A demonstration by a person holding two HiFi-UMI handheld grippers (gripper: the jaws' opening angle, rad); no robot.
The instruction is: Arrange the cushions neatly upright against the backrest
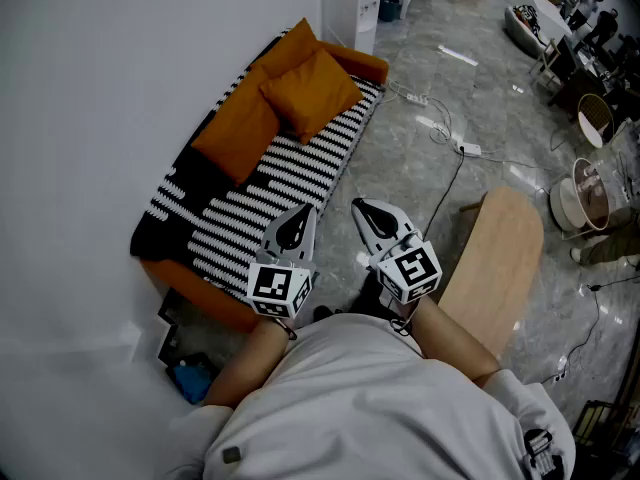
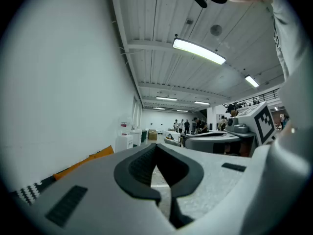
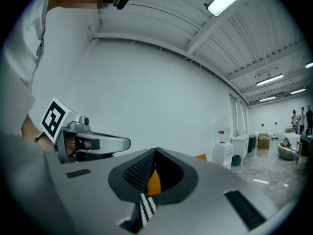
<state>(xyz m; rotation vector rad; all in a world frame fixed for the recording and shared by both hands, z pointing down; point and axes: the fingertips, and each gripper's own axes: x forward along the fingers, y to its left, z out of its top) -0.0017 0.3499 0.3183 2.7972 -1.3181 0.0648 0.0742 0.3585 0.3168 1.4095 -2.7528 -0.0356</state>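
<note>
The orange cushions [image 1: 312, 93] lie overlapping at the far end of the striped sofa [image 1: 290, 183], well ahead of you. They look soft and light and would likely sag or slip from a shallow pinch, so bite deep into a corner or the top edge. Your left tool [image 1: 297, 230] and right tool [image 1: 375, 218] are both clenched on nothing. The sofa stands along a white wall [image 1: 90, 88] on a glossy grey floor [image 1: 400, 168] with cables [image 1: 438, 123] trailing nearby, so mind your footing.
</note>
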